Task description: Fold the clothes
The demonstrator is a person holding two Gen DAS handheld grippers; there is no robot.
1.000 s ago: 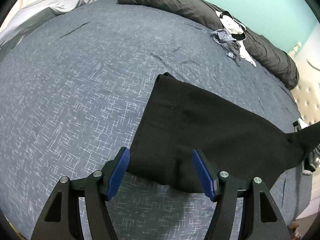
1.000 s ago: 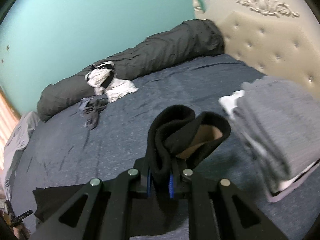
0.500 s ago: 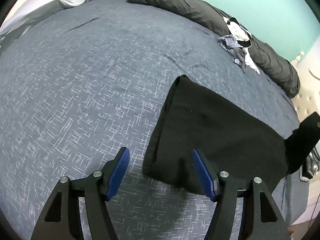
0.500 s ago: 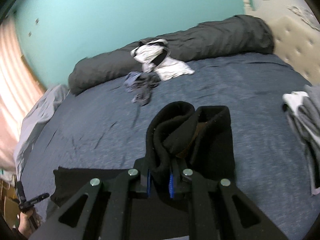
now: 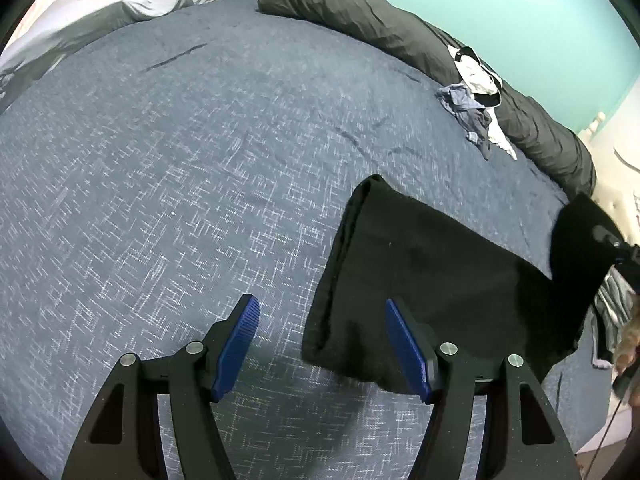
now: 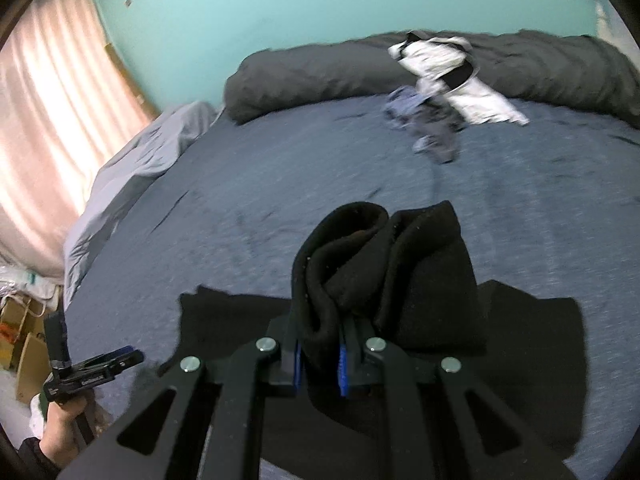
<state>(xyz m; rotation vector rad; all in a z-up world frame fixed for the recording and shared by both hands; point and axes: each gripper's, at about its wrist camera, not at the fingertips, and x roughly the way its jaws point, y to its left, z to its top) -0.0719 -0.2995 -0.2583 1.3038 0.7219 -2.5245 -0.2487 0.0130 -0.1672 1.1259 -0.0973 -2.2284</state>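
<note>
On a bed covered in a dark blue crosshatch-weave spread, we are midway through folding a black, soft knit garment that lies flattened near the bed's near edge. Our right hand-held gripper has its blue pads pinched nearly together on a bunched end of that black cloth, which stands up in thick rolls above the jaws while the rest of the garment trails flat on the spread beneath. In the left wrist view the same lifted end shows as a dark flap at the far right, raised clear of the flat part.

Our left hand-held gripper hangs wide open and empty just above the garment's near corner; one blue pad sits over the bare spread, the other over the black cloth, neither pressing on it.

We judge the step in hand to be the fold-over: the gripped end is being carried across the flat portion. The next move, as we read it, calls for laying that end down squarely on the lower layer so the edges line up, then letting go, with the left hand-held gripper placed to pin or straighten the near corner if the cloth drags.

Along the far side lies a long charcoal rolled duvet, with a small heap of white and grey-blue unfolded clothes against it, well apart from the work.
</note>
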